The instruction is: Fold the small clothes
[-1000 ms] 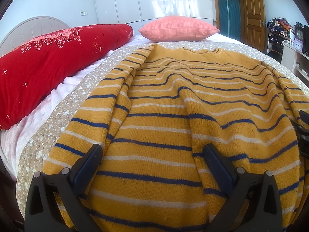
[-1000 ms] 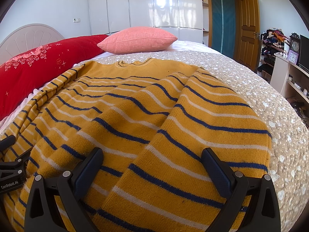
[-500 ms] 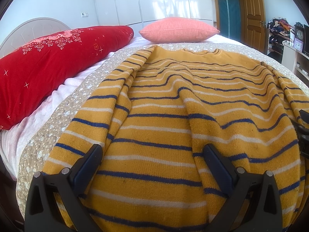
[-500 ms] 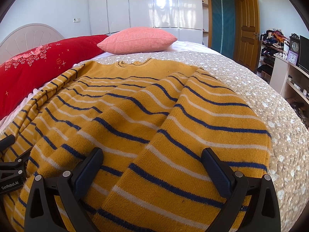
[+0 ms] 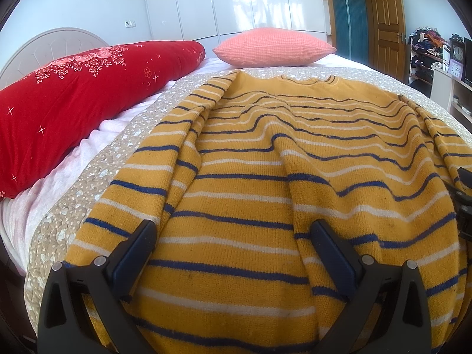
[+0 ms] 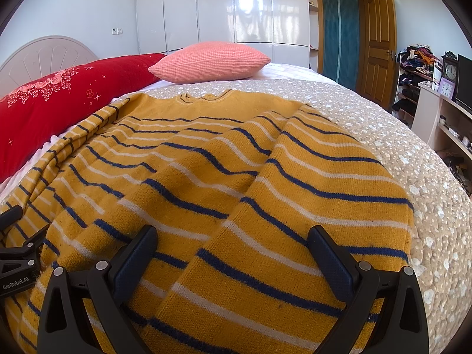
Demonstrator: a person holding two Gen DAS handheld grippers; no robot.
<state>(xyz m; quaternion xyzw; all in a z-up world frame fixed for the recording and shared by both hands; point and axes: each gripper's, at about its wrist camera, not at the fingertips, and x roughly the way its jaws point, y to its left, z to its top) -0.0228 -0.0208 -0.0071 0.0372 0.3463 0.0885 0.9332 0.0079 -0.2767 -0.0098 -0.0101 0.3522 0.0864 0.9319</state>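
A mustard-yellow sweater (image 5: pixel 265 159) with navy and white stripes lies spread on the bed, collar toward the pillows, both sleeves folded in over the body. My left gripper (image 5: pixel 233 236) stands open over the hem's left part, fingers wide apart above the knit. In the right wrist view the same sweater (image 6: pixel 206 177) fills the foreground, and my right gripper (image 6: pixel 233 242) is open over the hem's right part, near the folded right sleeve. Each gripper's side shows at the edge of the other's view. Nothing is held.
A beige flowered bedspread (image 6: pixel 383 124) covers the bed. A long red bolster (image 5: pixel 73 100) and a pink pillow (image 5: pixel 274 47) lie at the head. Shelves with clocks (image 6: pixel 448 79) and a wooden door (image 6: pixel 380 44) stand to the right.
The left wrist view has risen or tilted slightly; the sweater and the open grippers hold nearly the same places.
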